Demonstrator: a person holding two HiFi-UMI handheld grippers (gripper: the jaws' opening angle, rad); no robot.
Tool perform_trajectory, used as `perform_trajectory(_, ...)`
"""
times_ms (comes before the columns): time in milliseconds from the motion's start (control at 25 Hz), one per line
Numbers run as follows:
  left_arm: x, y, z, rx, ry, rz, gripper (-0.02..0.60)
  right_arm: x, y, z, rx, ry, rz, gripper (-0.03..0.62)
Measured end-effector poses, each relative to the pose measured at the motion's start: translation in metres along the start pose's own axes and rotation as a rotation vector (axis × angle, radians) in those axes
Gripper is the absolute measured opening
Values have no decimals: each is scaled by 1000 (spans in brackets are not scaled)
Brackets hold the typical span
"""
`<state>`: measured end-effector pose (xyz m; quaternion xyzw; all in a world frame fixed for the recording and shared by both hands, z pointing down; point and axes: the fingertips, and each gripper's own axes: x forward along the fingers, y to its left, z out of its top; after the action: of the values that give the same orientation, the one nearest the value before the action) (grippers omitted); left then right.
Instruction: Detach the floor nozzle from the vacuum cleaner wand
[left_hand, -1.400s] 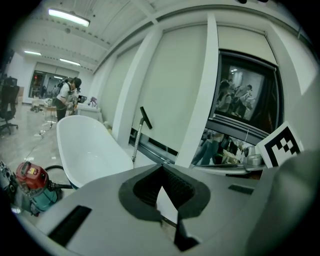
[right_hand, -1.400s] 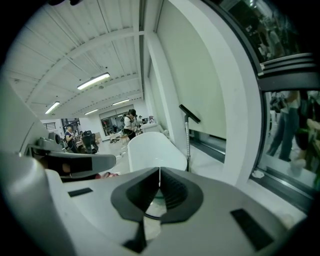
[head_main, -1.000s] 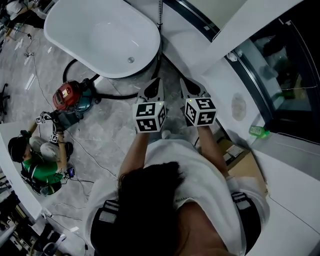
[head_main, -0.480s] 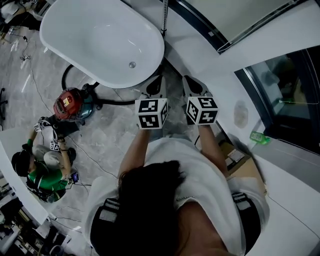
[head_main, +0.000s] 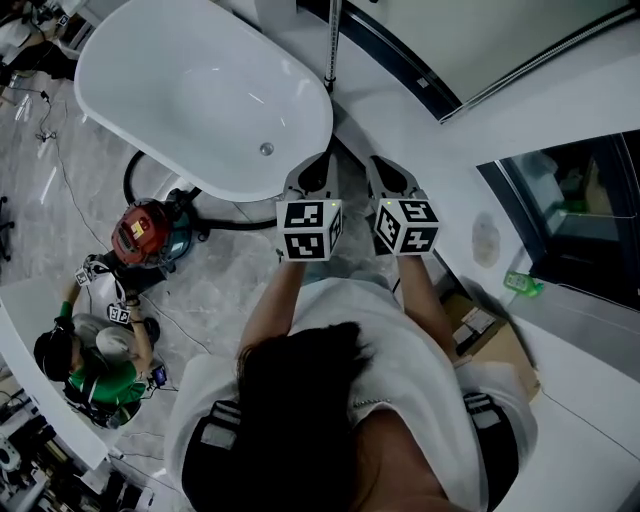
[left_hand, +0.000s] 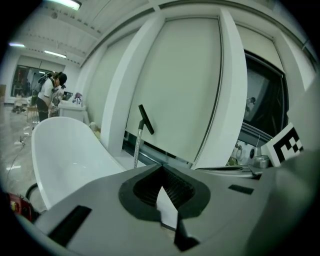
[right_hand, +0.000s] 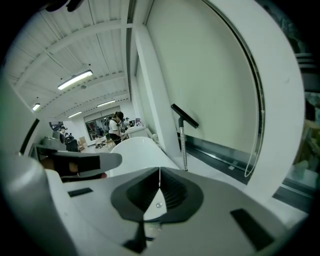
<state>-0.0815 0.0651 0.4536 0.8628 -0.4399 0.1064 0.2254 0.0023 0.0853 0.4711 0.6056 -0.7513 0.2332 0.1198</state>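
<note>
Marble floor (head_main: 222, 288), white bathtub (head_main: 190, 90) | vacuum wand (head_main: 331, 45) upright beyond tub's end by the wall, long axis vertical; black piece (left_hand: 146, 119) at its top slants, nozzle or not unclear | red canister (head_main: 143, 230) on floor beside tub | left tongs (head_main: 312, 168) and right tongs (head_main: 386, 172) clenched, empty, well short of wand

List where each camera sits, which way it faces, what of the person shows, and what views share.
Head view: on the person's head, looking steeply down at bathtub and red vacuum cleaner; shows hair, forearms, left gripper, right gripper.
Left gripper view: on left gripper, looking along its shut jaws toward bathtub and chrome pole.
Right gripper view: on right gripper, same heading, jaws shut; left gripper at its left.
Shared: all show bathtub and chrome pole.
</note>
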Motion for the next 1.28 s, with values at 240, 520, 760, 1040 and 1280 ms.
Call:
perform_trajectory(240, 5, 22, 6, -2, 6, -20, 5, 13, 10, 6, 12, -5, -24, 14)
perform_trajectory(520, 8, 27, 9, 4, 12, -36, 5, 10, 5, 9, 21, -16, -58, 14)
perform_trajectory(760, 11, 28, 13, 12, 4, -40, 4, 12, 0, 13, 29, -30, -67, 14)
perform_trajectory(1040, 20, 35, 15, 18, -10, -21, 4, 27, -7, 19, 23, -46, -53, 14)
perform_trajectory(1280, 40, 41, 27, 29, -11, -19, 4, 50, -17, 41, -19, -62, -38, 15)
